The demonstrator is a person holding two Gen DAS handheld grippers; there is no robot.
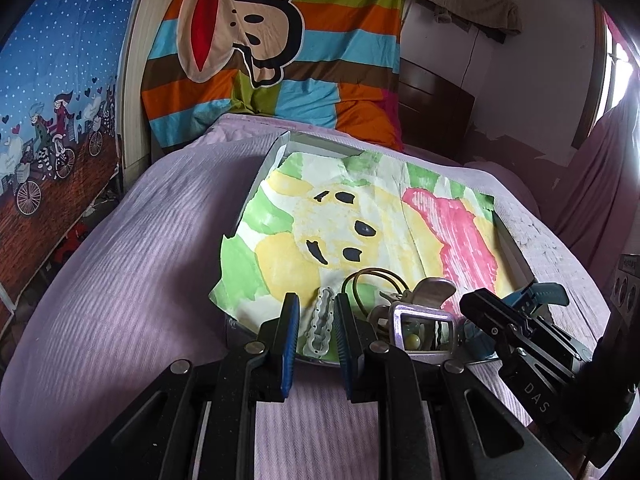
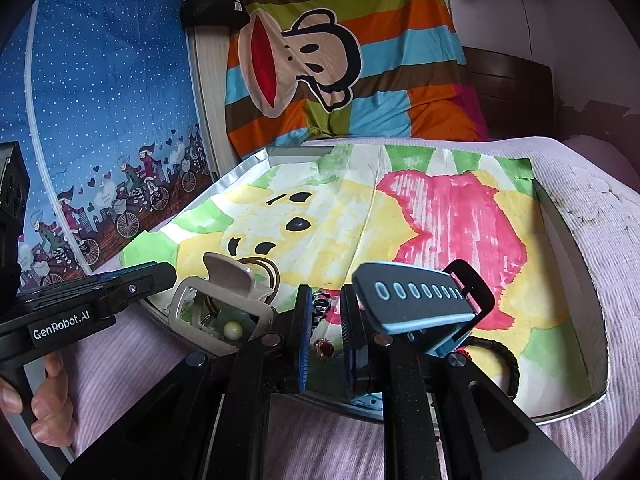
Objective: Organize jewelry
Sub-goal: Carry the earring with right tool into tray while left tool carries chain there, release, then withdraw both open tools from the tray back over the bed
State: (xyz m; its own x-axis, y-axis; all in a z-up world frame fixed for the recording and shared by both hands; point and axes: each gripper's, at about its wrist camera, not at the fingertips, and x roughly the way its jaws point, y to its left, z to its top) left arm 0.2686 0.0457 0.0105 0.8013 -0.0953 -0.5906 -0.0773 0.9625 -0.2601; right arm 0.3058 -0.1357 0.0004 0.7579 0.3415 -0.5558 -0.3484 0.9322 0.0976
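- The bed, covered in a lilac ribbed spread, fills the lower half of both views; bare spread runs wide to the left of the box.
- A shallow white box lies on the spread, lined with a painted sheet in yellow, green and pink. Most of the sheet toward the far wall is bare; the jewelry crowds the near edge.
- Left gripper: its blue-padded jaws stand narrowly apart on either side of a pale scalloped hair clip at the box's near edge; whether the pads touch it I cannot tell.
- Right gripper: jaws narrowly apart over the near rim, with a small red-stoned piece lying between them; contact cannot be told.
- Only the right view shows the blue-grey watch strap with its row of oval holes, lying raised across that gripper's right finger, and a dark braided ring near the box's right corner.
- Both views show the square silver claw clip and a pale bead inside it, between the two grippers.
- A brown hair tie lies just beyond it.
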